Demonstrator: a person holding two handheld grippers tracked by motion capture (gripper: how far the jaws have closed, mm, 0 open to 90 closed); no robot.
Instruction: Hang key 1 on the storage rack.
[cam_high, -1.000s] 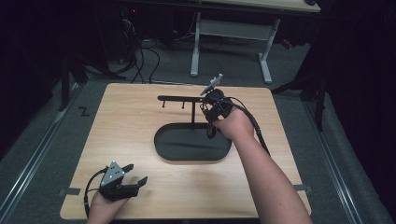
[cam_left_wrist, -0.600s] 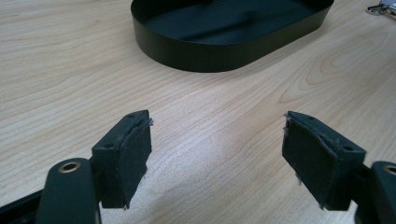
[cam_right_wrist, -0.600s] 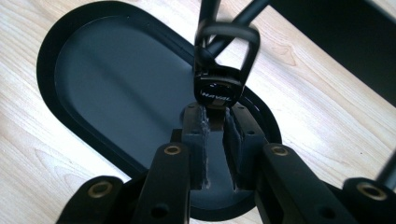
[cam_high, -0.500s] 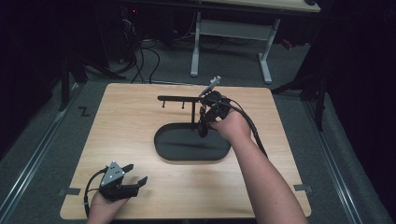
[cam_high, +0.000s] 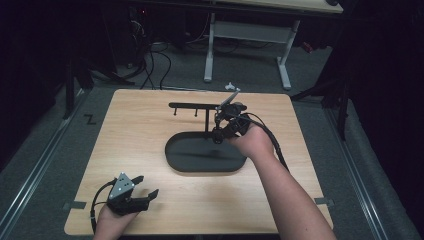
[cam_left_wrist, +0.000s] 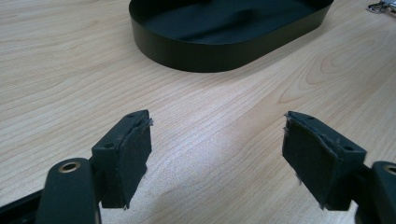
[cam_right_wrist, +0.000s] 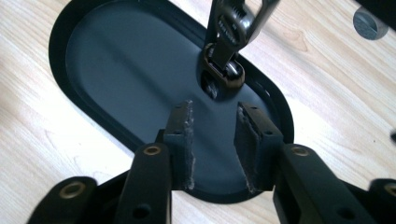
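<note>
Right gripper (cam_right_wrist: 215, 112) over black oval tray (cam_right_wrist: 116, 70), jaws just opened wider, nothing between them. Metal tool (cam_right_wrist: 229, 28) stood in tray at twelve o'clock. Likely stiff, heavy, slippery; best gripped across flat shank. Left gripper (cam_left_wrist: 217, 126) wide apart, empty.

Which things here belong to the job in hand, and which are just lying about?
Job: black oval tray stand; metal clasp; right gripper, jaws just opening, nothing between them.
Lying about: left gripper, open, idle; small silver disc on table.
</note>
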